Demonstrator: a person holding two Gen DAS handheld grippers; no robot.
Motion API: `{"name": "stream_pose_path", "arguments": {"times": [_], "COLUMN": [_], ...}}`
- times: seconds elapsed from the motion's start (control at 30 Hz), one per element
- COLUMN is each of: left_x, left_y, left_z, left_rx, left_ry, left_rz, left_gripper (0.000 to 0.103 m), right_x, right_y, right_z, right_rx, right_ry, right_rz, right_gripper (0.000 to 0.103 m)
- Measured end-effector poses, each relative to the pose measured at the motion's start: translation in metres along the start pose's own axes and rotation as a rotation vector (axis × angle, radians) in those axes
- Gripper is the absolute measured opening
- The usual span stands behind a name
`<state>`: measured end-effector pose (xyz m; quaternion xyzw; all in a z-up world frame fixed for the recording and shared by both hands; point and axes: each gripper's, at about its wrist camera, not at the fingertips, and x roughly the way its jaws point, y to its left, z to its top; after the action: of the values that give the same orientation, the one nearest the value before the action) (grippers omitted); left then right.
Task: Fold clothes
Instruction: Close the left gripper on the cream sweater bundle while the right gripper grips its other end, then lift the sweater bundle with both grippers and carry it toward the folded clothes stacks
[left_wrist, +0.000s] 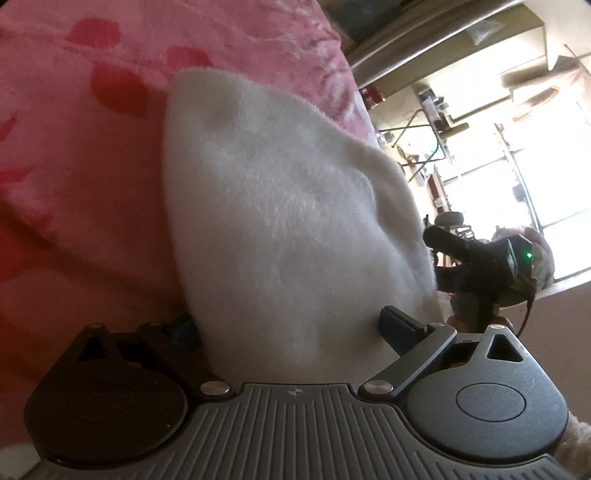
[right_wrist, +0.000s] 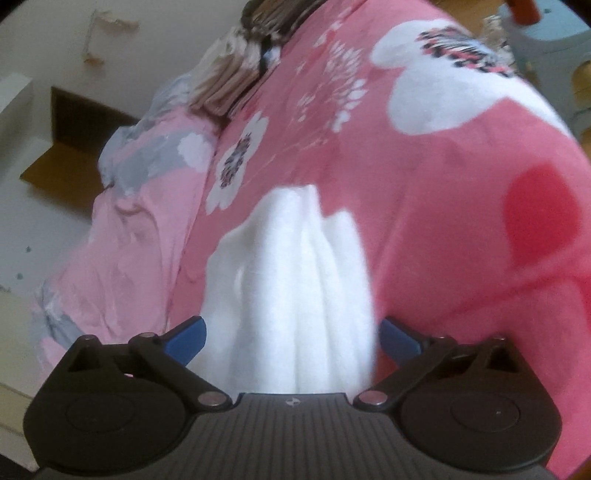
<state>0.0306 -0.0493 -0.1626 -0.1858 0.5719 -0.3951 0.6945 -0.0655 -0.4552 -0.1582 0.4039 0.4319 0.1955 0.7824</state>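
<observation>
The white fuzzy garment (left_wrist: 288, 206) lies on the bed, on a pink floral blanket (right_wrist: 424, 184), gathered into soft lengthwise folds that run away from both cameras. The left hand-held gripper (left_wrist: 291, 328) has its jaws spread wide, the fleece bulging between the blue pads (left_wrist: 393, 321) without being pinched; it is released. The right hand-held gripper (right_wrist: 291, 336) is likewise released, jaws wide, with the bunched white cloth rising between its pads but not squeezed. Both sit at the near end of the garment, probably because a fold has just been laid down and the cloth let go to rest flat. In the left wrist view the right hand-held gripper shows at the garment's right side. A crumpled pink-and-grey quilt (right_wrist: 136, 206) sits toward the bed's far edge. No container is visible.
</observation>
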Motion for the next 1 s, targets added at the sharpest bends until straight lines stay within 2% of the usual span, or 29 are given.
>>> {"name": "stream_pose_path", "arguments": {"times": [0.2, 0.3, 0.4, 0.47, 0.57, 0.77, 0.87, 1.0], "left_x": [-0.003, 0.005, 0.005, -0.002, -0.011, -0.022, -0.035, -0.055], "left_y": [0.008, 0.004, -0.006, -0.01, -0.017, -0.036, -0.035, -0.035], "left_z": [-0.002, 0.003, 0.007, 0.008, 0.013, 0.032, 0.053, 0.086], "left_rx": [-0.021, -0.04, -0.043, -0.046, -0.045, 0.033, 0.036, 0.07], "left_ry": [0.009, 0.015, 0.02, 0.013, 0.013, 0.007, -0.03, -0.106], "left_rz": [-0.052, -0.041, 0.0, -0.001, -0.017, -0.011, -0.023, -0.003], "left_gripper": [0.097, 0.103, 0.101, 0.096, 0.092, 0.09, 0.09, 0.09], "right_x": [-0.008, 0.001, 0.015, 0.015, 0.004, -0.002, 0.002, 0.021], "right_y": [0.007, 0.008, 0.013, 0.023, 0.033, 0.072, 0.093, 0.119], "right_z": [-0.027, -0.018, -0.008, -0.008, -0.008, 0.002, 0.02, 0.054], "right_rx": [-0.067, -0.039, -0.029, -0.059, -0.055, -0.133, -0.157, -0.184], "right_ry": [0.16, 0.13, 0.116, 0.119, 0.113, 0.074, 0.042, 0.01], "right_rz": [0.064, 0.081, 0.089, 0.045, -0.002, -0.037, -0.016, -0.002], "right_gripper": [0.101, 0.098, 0.095, 0.081, 0.066, 0.063, 0.062, 0.062]}}
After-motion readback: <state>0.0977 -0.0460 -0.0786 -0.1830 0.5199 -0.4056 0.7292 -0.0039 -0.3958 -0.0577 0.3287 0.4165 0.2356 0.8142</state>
